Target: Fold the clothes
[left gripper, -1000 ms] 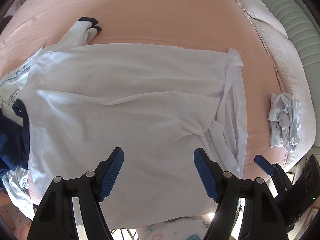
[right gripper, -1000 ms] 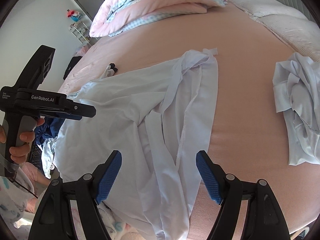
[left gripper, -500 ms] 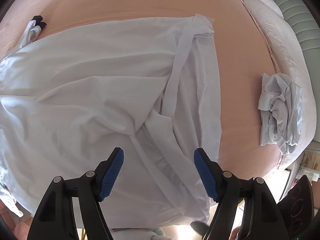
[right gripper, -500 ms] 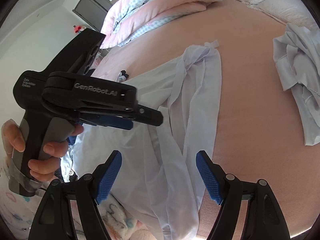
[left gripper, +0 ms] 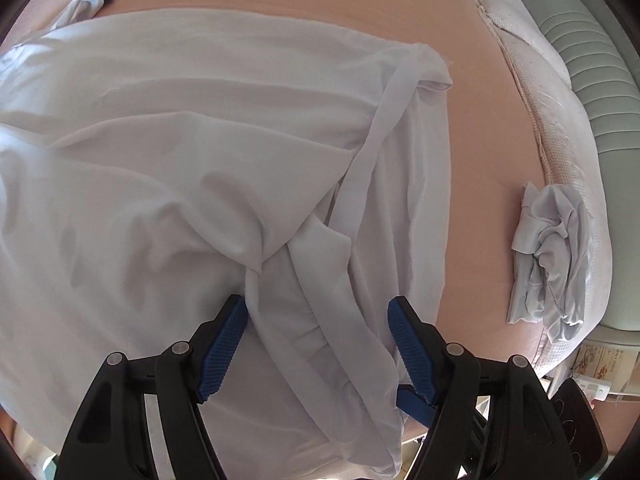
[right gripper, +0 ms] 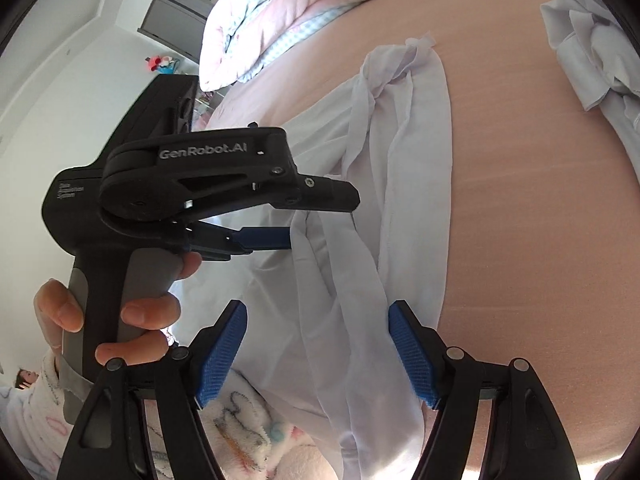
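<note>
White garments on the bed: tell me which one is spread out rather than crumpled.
The big white garment under both grippers; the small garment is a crumpled heap by the bed's edge.

White garment [left gripper: 168, 168] runs past the left edge — crumpled shirt [right gripper: 592, 40] cut off too.

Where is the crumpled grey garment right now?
In the left wrist view the crumpled grey garment lies at the right edge of the pink bed, apart from the spread white garment, beside the padded green headboard.
</note>
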